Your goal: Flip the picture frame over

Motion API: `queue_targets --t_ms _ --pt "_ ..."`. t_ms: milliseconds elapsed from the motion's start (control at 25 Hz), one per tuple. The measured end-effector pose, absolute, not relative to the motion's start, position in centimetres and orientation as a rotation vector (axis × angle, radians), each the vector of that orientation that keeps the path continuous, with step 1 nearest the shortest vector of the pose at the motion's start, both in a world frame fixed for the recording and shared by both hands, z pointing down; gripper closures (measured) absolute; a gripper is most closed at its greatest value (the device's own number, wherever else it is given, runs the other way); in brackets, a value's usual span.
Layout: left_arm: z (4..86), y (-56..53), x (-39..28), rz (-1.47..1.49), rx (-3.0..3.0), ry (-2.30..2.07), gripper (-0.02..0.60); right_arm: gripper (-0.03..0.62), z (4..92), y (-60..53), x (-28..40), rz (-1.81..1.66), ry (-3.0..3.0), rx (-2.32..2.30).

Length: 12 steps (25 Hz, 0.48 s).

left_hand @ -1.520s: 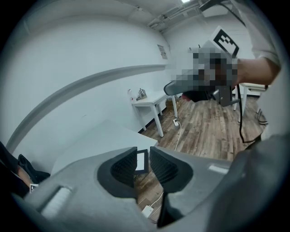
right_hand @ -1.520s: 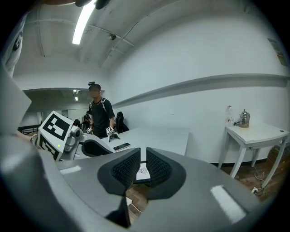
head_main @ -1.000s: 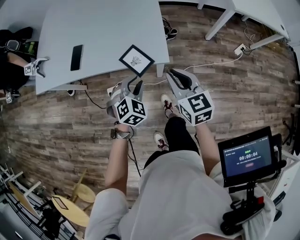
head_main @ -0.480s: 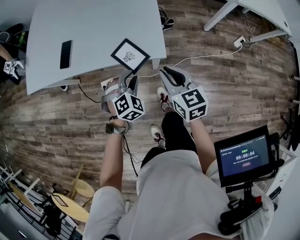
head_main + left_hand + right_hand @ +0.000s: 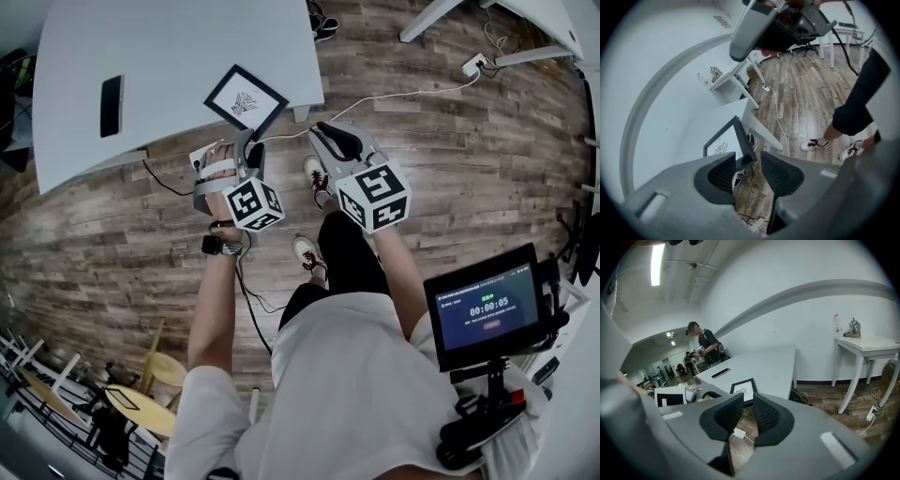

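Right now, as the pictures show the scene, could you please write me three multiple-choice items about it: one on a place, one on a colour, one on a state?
1. Where on the white table does the picture frame lie?
A. In its middle
B. At the corner nearest the person
C. At its far edge

2. What colour is the frame's border?
A. Black
B. Red
C. Gold

3. How does the frame lie?
A. Standing upright
B. Flat, back side up
C. Flat, picture side up

Answers:
1 B, as the head view shows the frame at the table corner just ahead of the person's hands.
2 A, as a black band runs round the white picture in every view.
3 C, as the small drawing on the white sheet faces up and the frame rests flat on the tabletop.
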<state>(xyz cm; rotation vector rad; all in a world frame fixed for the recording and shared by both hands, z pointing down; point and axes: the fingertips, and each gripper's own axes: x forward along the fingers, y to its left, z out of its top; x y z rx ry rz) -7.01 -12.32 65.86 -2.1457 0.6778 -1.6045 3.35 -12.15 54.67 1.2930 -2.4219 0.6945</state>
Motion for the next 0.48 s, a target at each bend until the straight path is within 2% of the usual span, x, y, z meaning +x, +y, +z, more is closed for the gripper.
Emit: queue_targets --t_ms 480 --pt "66.8 -13.1 -6.1 -1.600 -1.906 0.611 0.417 0.533 55.8 -12.0 3.6 0.722 -2.410 1.268"
